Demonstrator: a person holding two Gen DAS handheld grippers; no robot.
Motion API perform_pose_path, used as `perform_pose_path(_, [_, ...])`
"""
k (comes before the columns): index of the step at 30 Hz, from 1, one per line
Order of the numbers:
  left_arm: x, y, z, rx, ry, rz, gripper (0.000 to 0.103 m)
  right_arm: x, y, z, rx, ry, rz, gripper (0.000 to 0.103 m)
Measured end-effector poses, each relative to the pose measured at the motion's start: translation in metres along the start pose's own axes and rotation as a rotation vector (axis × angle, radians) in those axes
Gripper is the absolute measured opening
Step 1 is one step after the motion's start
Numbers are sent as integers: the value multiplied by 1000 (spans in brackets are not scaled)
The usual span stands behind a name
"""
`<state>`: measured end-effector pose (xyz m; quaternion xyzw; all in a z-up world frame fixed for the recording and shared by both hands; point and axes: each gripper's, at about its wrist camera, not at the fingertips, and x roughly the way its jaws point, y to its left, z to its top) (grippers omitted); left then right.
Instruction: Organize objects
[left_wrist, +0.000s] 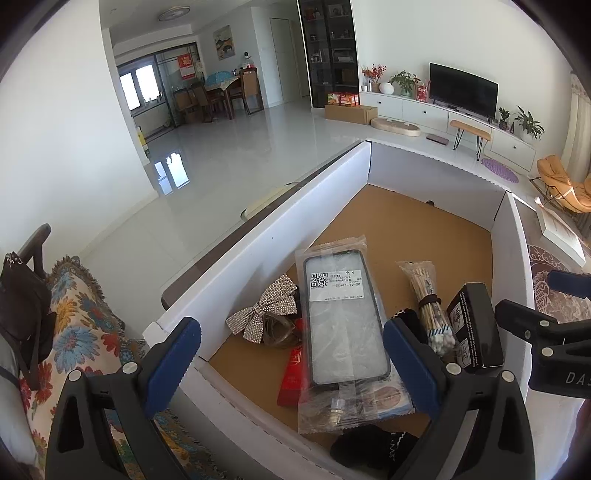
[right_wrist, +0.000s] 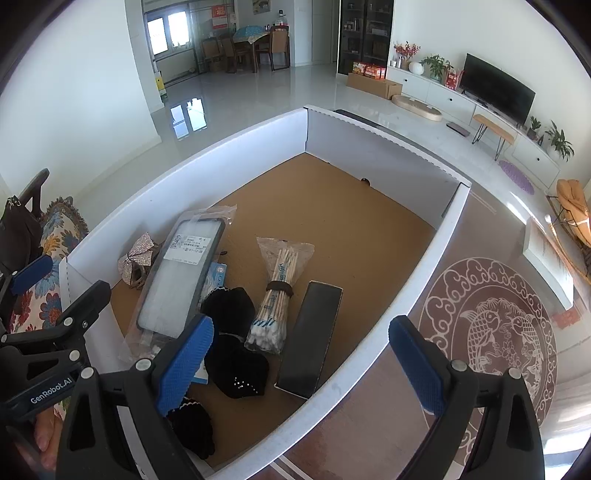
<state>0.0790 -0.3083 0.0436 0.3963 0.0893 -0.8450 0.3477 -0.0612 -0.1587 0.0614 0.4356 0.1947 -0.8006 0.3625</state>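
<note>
A white cardboard box (left_wrist: 258, 236) (right_wrist: 192, 173) with a brown floor holds the objects. In it lie a bagged phone case (left_wrist: 343, 317) (right_wrist: 177, 280), a rhinestone bow (left_wrist: 264, 314) (right_wrist: 136, 254), a bundle of cotton swabs (left_wrist: 428, 306) (right_wrist: 277, 295), a long black box (left_wrist: 476, 325) (right_wrist: 314, 332), black cloth pieces (right_wrist: 232, 332) (left_wrist: 373, 446) and a red packet (left_wrist: 293, 373). My left gripper (left_wrist: 291, 365) is open and empty above the box's near end. My right gripper (right_wrist: 303, 365) is open and empty over the box's right wall.
The box stands on a brown table with a koi fish pattern (right_wrist: 495, 332). A chair with a floral cover (left_wrist: 74, 325) and a dark bag (left_wrist: 22, 302) is at the left. A white book (right_wrist: 550, 258) lies at the table's right.
</note>
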Motion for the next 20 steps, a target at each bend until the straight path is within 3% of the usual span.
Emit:
perform_pose_path(14, [4,4,2,-11,-4,-8,100,7,2,2,-5,10,3,96])
perform_pose_path(20, [-5,3,0,-23,-45,-21,100,7,1,3,7,3,8,96])
